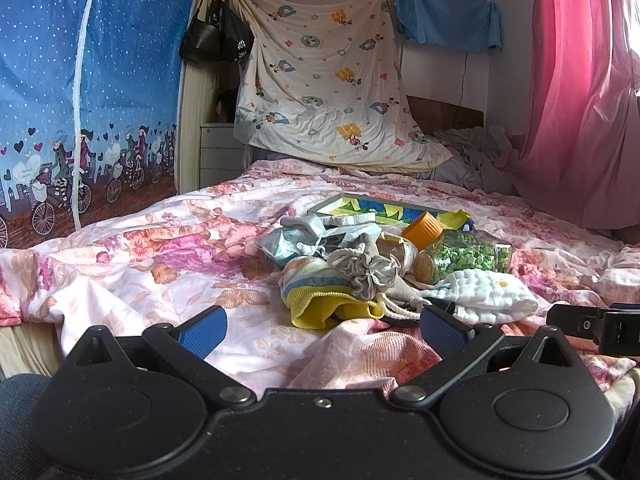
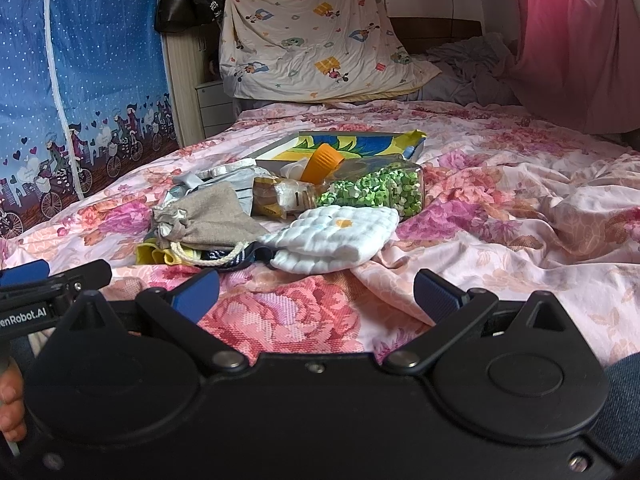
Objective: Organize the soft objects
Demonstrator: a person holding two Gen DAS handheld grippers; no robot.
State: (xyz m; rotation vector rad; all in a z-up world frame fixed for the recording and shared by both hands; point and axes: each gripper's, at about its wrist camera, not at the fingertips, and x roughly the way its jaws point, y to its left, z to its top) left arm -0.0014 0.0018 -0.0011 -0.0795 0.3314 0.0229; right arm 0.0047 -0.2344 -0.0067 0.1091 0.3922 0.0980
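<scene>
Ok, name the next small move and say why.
Probably ease the right gripper forward onto the white quilted cloth: it lies nearest, free at the pile's front edge, and both grippers are open and holding nothing.

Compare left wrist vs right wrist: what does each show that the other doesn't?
Left wrist only: blue cloth hung on the wall, striped yellow-cuffed sock in full.
Right wrist only: a bare hand at the lower left, the drawstring pouch's rope cord.
Both: floral bedspread, jar of green bits, white quilted cloth, orange cap. Left gripper and right gripper open, holding nothing.
</scene>
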